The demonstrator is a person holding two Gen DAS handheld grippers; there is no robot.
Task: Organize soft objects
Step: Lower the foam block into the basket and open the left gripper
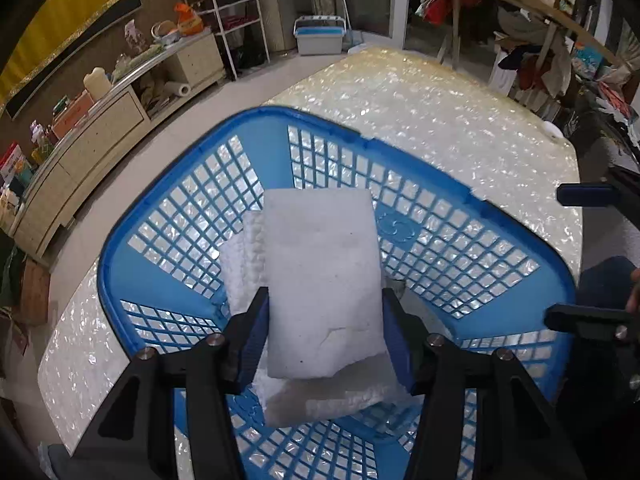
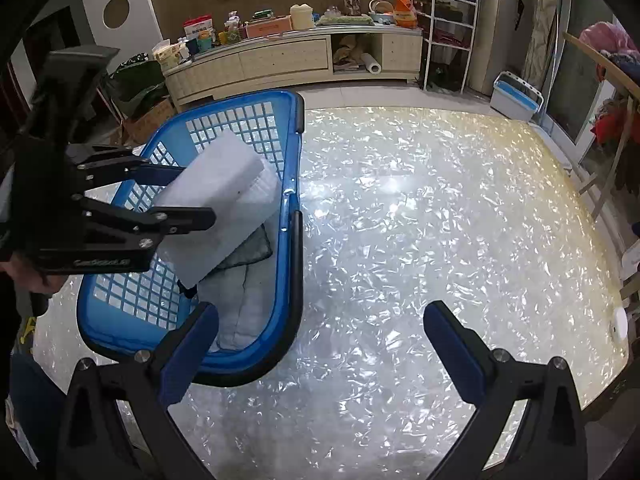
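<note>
The left gripper (image 1: 325, 320) has its jaws clamped on the two long sides of a white foam pad (image 1: 322, 280), which hangs between them over the open blue basket (image 1: 516, 320). Squeezing it across its narrow width looks like a way to keep the soft block from sagging or slipping while it is carried, and the gripper tips downward, so the pad's far end points into the basket. Just under the jaws, inside the basket, lie a white textured cloth (image 1: 244, 268) and, as the right wrist view shows, a dark mesh piece (image 2: 250, 254) over a grey folded cloth (image 2: 248, 304). These soft things are already gathered there, so the pad is probably meant to join the pile.

The right gripper (image 2: 320, 340) has its jaws wide apart with nothing between them. It hovers over the shiny pearly worktop (image 2: 440, 208), the basket's near rim just beside its left jaw, likely kept off to the side so the other gripper's way into the basket is free.

Judging by this, the pad has yet to be let go.
</note>
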